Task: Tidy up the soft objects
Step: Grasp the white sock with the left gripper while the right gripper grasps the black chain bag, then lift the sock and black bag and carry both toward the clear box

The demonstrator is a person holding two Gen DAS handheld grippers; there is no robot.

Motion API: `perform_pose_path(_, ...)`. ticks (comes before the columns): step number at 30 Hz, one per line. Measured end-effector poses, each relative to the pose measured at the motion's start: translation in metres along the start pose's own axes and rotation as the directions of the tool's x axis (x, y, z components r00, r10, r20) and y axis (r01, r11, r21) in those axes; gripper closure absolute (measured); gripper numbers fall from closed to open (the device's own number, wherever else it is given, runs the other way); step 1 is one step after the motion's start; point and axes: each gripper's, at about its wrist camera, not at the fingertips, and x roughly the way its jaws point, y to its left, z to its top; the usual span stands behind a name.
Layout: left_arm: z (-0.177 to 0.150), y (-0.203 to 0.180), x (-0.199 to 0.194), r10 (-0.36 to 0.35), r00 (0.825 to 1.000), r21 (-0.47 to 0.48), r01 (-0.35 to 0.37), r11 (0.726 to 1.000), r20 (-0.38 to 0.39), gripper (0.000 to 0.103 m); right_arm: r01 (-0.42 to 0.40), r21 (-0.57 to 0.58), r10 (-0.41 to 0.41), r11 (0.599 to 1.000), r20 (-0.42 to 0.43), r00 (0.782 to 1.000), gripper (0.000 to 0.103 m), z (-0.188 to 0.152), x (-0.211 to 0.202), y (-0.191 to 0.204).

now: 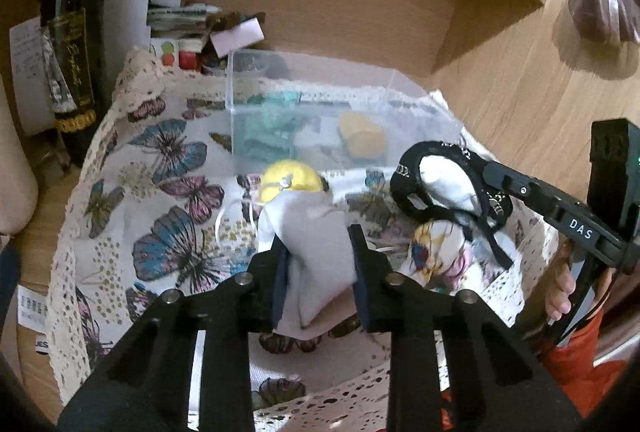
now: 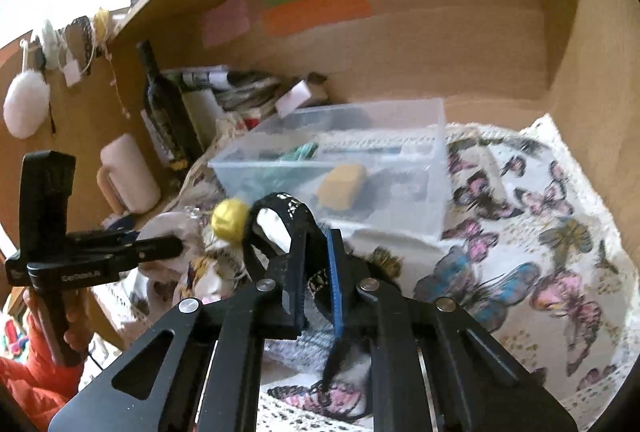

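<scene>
Left gripper [image 1: 318, 256] pinches a pale grey pouch [image 1: 310, 232]; right gripper [image 2: 314, 264] pinches a black-trimmed white cloth [image 2: 276, 222].

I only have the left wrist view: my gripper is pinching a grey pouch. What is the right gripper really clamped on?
Observer: In the right wrist view the right gripper is shut on a black band looped around a white pad.
Operator: Anything left of the wine bottle I can't see whole?
Observer: Yes, a cream mug with a handle stands beside the bottle.
Operator: And higher up on that side?
Observer: A white fluffy pompom hangs on the wooden wall.
</scene>
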Motion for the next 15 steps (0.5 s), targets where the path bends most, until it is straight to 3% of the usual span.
perform_pose_path(6,0.017,-0.003,-0.019,0.011,0.997,0.011,-0.012,1.000,0.076,0.075,0.023,0.002,-0.023,1.000,0.051,0.998,0.097,0.012,-0.011,-0.006)
perform_pose_path(12,0.035,-0.004,-0.029,0.029,0.990,0.025,-0.033,0.999,0.139,0.075,0.021,-0.025,-0.022,0.999,-0.032,0.999,0.096,0.009,0.000,-0.005)
perform_pose_path(15,0.040,-0.006,-0.034,0.039,0.986,0.031,-0.045,0.998,0.164,0.075,0.005,-0.022,-0.007,1.000,-0.052,0.999,0.078,0.005,0.006,-0.003)
